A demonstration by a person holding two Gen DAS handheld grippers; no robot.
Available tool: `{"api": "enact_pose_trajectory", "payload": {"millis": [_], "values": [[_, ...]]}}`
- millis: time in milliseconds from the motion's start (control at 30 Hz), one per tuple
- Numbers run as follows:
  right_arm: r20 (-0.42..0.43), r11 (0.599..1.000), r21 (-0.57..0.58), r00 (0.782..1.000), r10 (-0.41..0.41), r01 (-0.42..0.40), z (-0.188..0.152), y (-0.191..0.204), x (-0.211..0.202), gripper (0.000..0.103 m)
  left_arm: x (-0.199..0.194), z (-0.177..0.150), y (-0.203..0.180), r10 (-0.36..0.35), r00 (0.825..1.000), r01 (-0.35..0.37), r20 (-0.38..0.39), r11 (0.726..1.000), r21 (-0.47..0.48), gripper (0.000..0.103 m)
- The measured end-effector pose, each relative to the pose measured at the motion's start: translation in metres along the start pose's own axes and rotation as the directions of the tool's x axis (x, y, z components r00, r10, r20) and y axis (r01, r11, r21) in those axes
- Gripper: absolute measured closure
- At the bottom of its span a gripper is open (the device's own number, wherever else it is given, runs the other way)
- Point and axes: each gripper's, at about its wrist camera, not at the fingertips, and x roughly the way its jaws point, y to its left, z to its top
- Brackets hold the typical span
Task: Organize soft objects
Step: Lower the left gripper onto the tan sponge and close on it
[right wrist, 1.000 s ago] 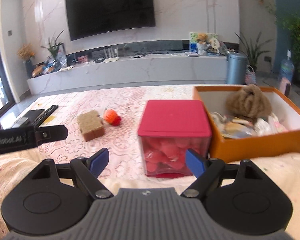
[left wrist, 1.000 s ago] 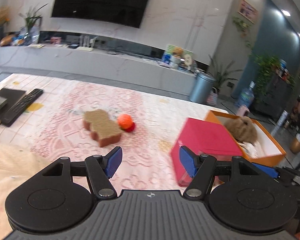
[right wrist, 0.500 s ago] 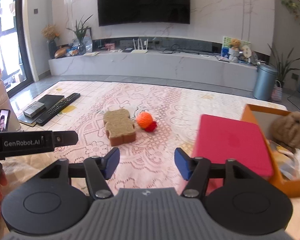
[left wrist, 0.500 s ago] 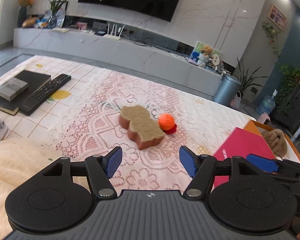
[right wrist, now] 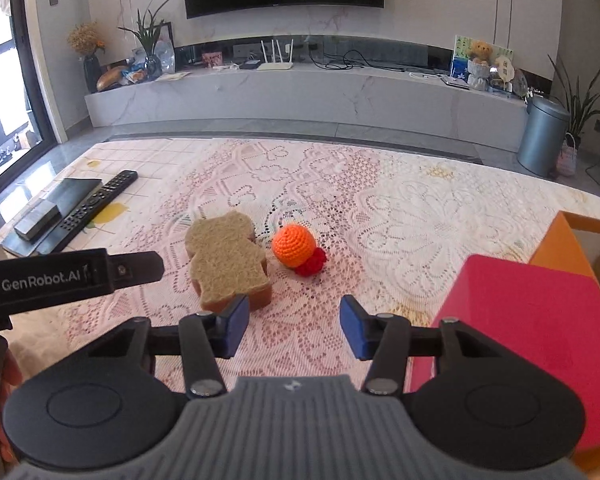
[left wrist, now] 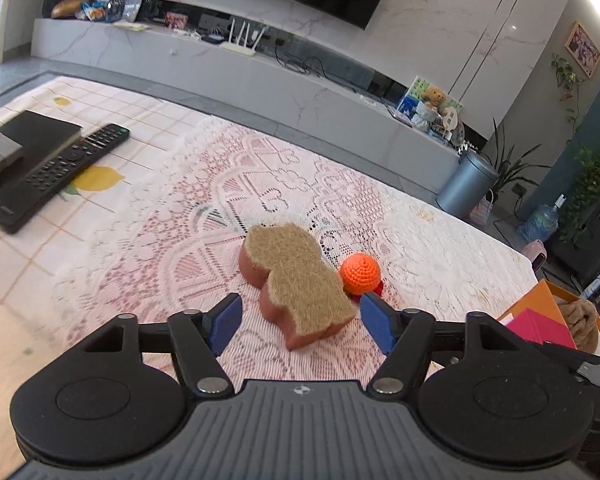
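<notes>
1. Living room: wall TV, long marble media shelf, plants, a grey bin. We work at a counter (right wrist: 420,200) under a pink lace cloth; a remote (left wrist: 60,172) and a dark book (right wrist: 74,192) sit at its far left edge.
2. Left gripper (left wrist: 300,322): jaws spread wide, holding nothing. The near end of the bear-shaped sponge (left wrist: 296,280) sits between the blue pads; we cannot tell whether either pad touches it.
3. Right gripper (right wrist: 292,326): jaws also apart and empty, hovering over bare lace. Its left pad overlaps the sponge's near corner in the right wrist view; contact unclear.
4. The sponge lies flat, fuzzy tan face up, near the counter's middle. The orange crochet ball (right wrist: 294,246) with its red tuft rests just beside the sponge's right side, apart from both grippers.
5. To the right: a red-lidded box (right wrist: 540,340), lid on, and behind it an orange bin (left wrist: 540,300) with a brown plush (left wrist: 580,320) already inside.
6. Progress, as we judge it: partly done. At least the plush is binned; sponge and ball are still loose on the counter.
7. Step in hand looks like the sponge pickup by the left gripper: lined up, not yet closed. The ball would follow, then both to the orange bin.
</notes>
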Motion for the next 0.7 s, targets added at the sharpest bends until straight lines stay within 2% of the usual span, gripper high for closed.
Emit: {"api": "enact_pose_trajectory", "payload": {"millis": [200,367,533,700], "values": [[-0.021,0.998,0.048,0.999,-0.031,0.032,0.013,-0.002,0.036,0.06,0.027,0.007,0.013,-0.006,1.0,0.005,-0.016,0.999,-0.048,0.016],[-0.046,0.996,0.076,0.998,-0.048,0.051,0.019,-0.005,0.062,0.06,0.045,0.009,0.028,-0.036,0.998,0.029,-0.042,0.989,-0.142,0.016],[-0.088,0.997,0.071,0.996,-0.034,0.041,0.013,-0.001,0.08,0.06,0.058,0.006,0.035,-0.065,0.995,0.048,-0.08,0.98,-0.191,0.016],[-0.118,0.995,0.087,0.993,-0.027,0.037,0.008,0.001,0.091,0.062,0.069,0.004,0.032,-0.084,0.99,0.061,-0.114,0.979,-0.192,0.016]]}}
